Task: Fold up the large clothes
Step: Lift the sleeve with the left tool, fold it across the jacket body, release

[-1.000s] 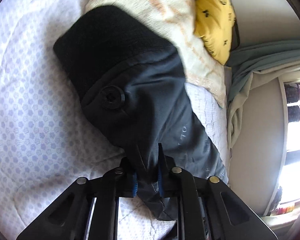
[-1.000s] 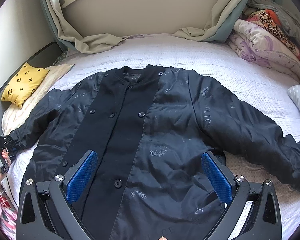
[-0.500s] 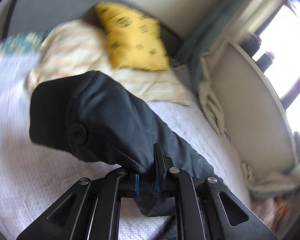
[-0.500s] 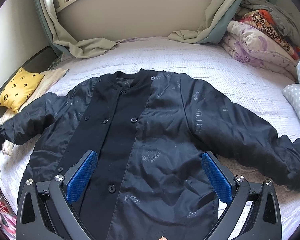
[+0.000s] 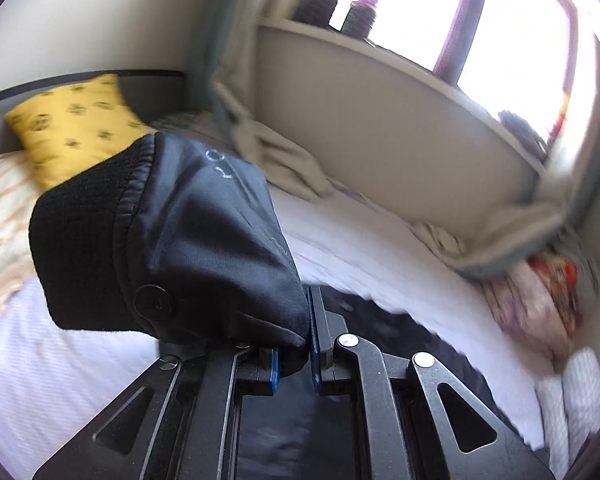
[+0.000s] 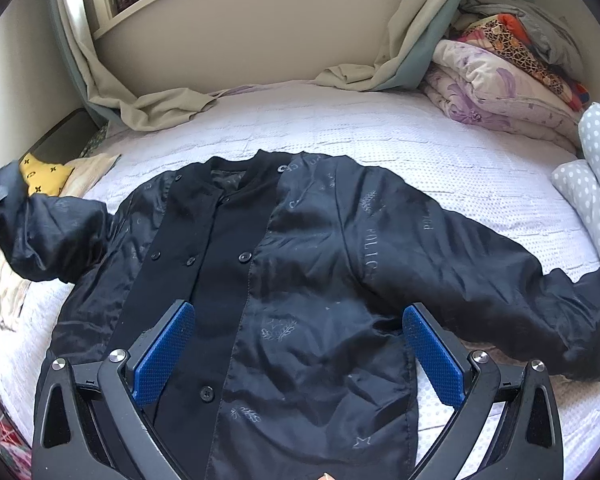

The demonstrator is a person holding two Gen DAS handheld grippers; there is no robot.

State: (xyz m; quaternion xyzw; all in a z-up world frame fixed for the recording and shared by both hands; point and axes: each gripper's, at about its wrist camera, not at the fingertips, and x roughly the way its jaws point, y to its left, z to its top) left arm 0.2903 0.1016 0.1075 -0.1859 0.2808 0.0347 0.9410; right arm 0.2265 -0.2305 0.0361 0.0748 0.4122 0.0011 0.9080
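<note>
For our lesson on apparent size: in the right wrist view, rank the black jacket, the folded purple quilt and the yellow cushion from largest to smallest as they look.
1. Black jacket
2. Purple quilt
3. Yellow cushion, partly hidden by the lifted sleeve

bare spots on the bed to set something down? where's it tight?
Free: the white bedspread strip between the jacket collar and the curtain hem. A smaller patch lies above the right sleeve, short of the folded quilts. Tight: left edge, where the left claw grips the lifted sleeve by the yellow cushion.
</note>
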